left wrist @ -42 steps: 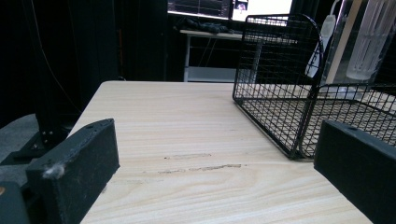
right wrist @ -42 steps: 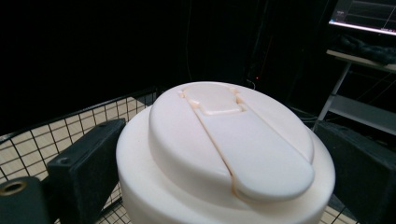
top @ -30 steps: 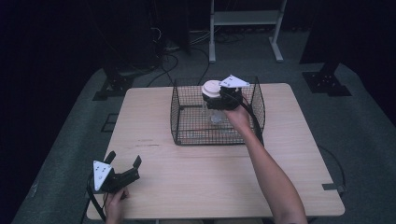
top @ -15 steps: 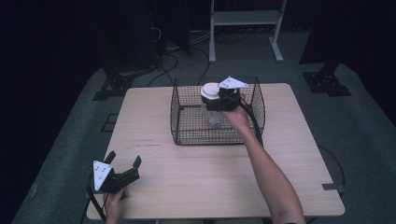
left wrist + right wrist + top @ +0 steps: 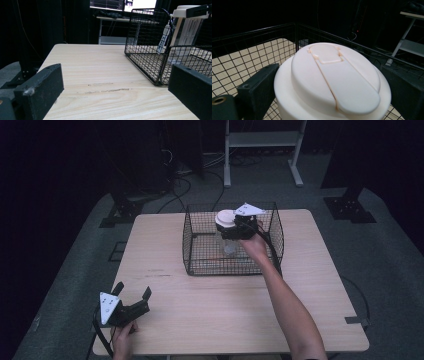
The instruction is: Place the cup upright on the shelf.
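As seen from the high view, the desk (image 5: 210,305) carries one wire basket (image 5: 197,245), one clear bottle with a white lid (image 5: 226,220), and two sets of tongs, one in each of the person's hands. At the near left corner of the desk, the left tongs (image 5: 133,296) rest low on the surface in the person's left hand (image 5: 121,340), well apart from the basket. Their jaws stand wide apart and hold nothing; in the left gripper view the two black jaws frame bare wood, with the basket (image 5: 150,50) ahead and to the right and the bottle (image 5: 185,27) standing upright inside it. Moving right, the single black wire basket sits on the far middle of the desk, open at the top. Inside it, toward the far right part, the bottle stands upright with its white lid level with or just above the basket rim. The right tongs (image 5: 235,226) reach into the basket from the right side, held by the person's right hand (image 5: 255,245). In the right gripper view the white lid (image 5: 332,85) lies between the two jaws, which are closed against its sides, the left jaw touching the lid's lower rim.
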### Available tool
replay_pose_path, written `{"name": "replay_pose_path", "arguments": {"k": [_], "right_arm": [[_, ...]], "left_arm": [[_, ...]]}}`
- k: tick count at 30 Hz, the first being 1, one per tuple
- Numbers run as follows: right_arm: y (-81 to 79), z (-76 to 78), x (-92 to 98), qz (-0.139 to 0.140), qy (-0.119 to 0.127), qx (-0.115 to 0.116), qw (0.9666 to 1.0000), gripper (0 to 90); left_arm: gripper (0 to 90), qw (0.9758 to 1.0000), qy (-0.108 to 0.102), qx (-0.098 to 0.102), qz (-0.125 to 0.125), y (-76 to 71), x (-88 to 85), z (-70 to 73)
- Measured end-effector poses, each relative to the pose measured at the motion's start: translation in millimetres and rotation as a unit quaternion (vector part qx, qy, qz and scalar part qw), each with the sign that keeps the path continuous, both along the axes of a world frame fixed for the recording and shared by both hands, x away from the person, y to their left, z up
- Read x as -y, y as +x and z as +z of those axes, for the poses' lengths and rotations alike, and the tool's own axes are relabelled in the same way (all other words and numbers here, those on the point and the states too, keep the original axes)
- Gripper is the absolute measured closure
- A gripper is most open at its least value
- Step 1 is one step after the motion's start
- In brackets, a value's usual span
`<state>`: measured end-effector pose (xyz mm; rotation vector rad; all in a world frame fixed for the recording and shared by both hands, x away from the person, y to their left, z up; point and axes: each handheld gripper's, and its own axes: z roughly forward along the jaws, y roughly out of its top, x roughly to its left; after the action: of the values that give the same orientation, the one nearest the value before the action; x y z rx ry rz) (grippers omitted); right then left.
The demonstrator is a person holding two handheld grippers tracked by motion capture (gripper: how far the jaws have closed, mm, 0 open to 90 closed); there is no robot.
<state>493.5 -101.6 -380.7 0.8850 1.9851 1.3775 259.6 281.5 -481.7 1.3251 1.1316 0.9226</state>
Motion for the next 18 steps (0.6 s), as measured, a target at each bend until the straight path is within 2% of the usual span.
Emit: {"name": "replay_pose_path", "arguments": {"k": [18], "right_arm": [[-4.2, 1.8, 4.5, 0.007, -0.006, -0.006, 0.9999, 4.6]], "left_arm": [[0.0, 1.0, 0.001, -0.001, 0.0, 0.0, 0.4, -0.1]]}}
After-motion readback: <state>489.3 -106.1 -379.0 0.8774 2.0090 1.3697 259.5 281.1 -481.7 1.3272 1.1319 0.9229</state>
